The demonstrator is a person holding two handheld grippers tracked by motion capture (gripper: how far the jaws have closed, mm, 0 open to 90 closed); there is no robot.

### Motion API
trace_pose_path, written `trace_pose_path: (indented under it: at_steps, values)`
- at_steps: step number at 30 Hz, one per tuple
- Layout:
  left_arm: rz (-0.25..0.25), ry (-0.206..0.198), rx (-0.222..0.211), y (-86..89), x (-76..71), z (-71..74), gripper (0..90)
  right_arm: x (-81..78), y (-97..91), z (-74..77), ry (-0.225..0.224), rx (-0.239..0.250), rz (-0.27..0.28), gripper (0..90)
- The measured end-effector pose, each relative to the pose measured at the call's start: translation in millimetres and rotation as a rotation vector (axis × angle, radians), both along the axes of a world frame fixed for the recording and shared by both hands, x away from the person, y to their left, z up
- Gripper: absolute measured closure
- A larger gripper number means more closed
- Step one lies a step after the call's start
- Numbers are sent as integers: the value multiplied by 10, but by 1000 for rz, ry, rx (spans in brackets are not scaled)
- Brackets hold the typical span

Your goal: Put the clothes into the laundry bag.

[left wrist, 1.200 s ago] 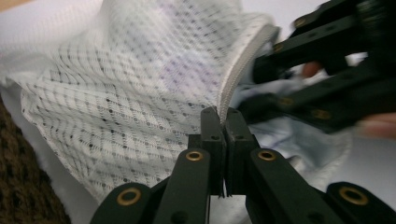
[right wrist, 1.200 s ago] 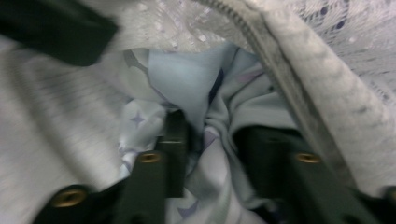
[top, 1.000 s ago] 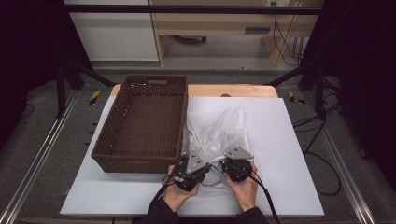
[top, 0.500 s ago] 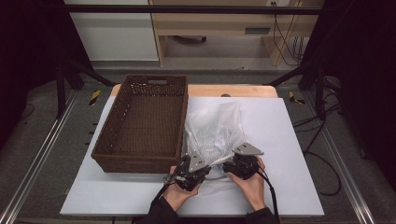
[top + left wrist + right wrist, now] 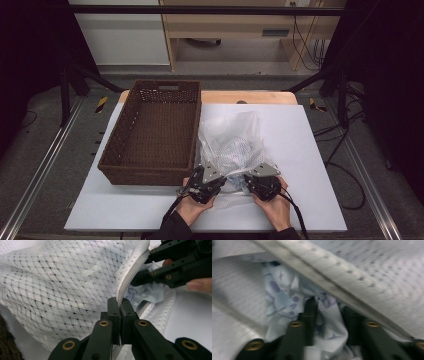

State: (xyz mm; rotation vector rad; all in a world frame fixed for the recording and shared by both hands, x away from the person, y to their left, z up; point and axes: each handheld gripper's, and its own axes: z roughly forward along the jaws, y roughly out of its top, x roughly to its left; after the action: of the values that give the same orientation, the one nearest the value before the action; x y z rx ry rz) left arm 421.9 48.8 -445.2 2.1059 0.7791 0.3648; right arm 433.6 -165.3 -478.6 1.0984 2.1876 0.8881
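Observation:
A white mesh bag point(image 5: 230, 140) lies on the white table point(image 5: 310, 150), its zippered mouth toward the person. My left gripper point(image 5: 219, 174) point(image 5: 119, 305) is shut on the bag's zipper edge point(image 5: 130, 270) and holds it up. My right gripper point(image 5: 246, 178) point(image 5: 330, 310) reaches into the mouth. Its jaws have just been closing on a light blue patterned cloth point(image 5: 287, 297) that fills the gap between them. The left gripper view has the right gripper point(image 5: 140, 277) at the upper right, with the cloth point(image 5: 150, 293) below it.
A brown wicker basket point(image 5: 145, 175) stands empty just left of the bag, its corner point(image 5: 5, 345) close to my left gripper. Bare white table lies right of the bag and along the front edge. Dark frame legs and cables stand beyond the table.
The right hand has shifted slightly at the bag's mouth and the bag's upper folds have changed shape. The left hand has stayed where it was.

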Motion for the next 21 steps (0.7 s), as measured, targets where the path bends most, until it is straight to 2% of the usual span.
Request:
trace_pose_path:
  at_steps: [3, 5, 7, 9, 11, 13, 14, 16, 19, 21]
  values:
    - [-5, -6, -8, -11, -6, 35, 883, 24, 11, 32, 6, 36, -33, 771]
    - [-10, -20, -16, -16, -23, 90, 884, -3, 58, 79, -21, 88, -12, 779]
    - [-17, -39, -40, -9, -58, 180, 885, -12, 154, 147, -34, 151, 34, 780]
    - [-23, -61, -46, 7, -99, 248, 886, 45, 263, 185, -43, 182, 42, 780]
    - [-33, -68, -47, 20, -127, 272, 886, 163, 345, 160, -52, 177, 22, 780]
    - [-46, -61, -37, 23, -146, 260, 886, 283, 387, 81, -60, 164, -28, 780]
    - [-49, -57, -34, 20, -149, 248, 886, 338, 388, 27, -80, 139, -69, 780]
    - [-51, -50, -17, 4, -151, 199, 886, 382, 379, -18, -101, 128, -111, 779]
    - [-47, -33, -3, -3, -121, 134, 885, 388, 345, 5, -96, 132, -126, 748]
    - [-40, -23, 3, -1, -90, 89, 884, 351, 308, 37, -93, 143, -110, 649]
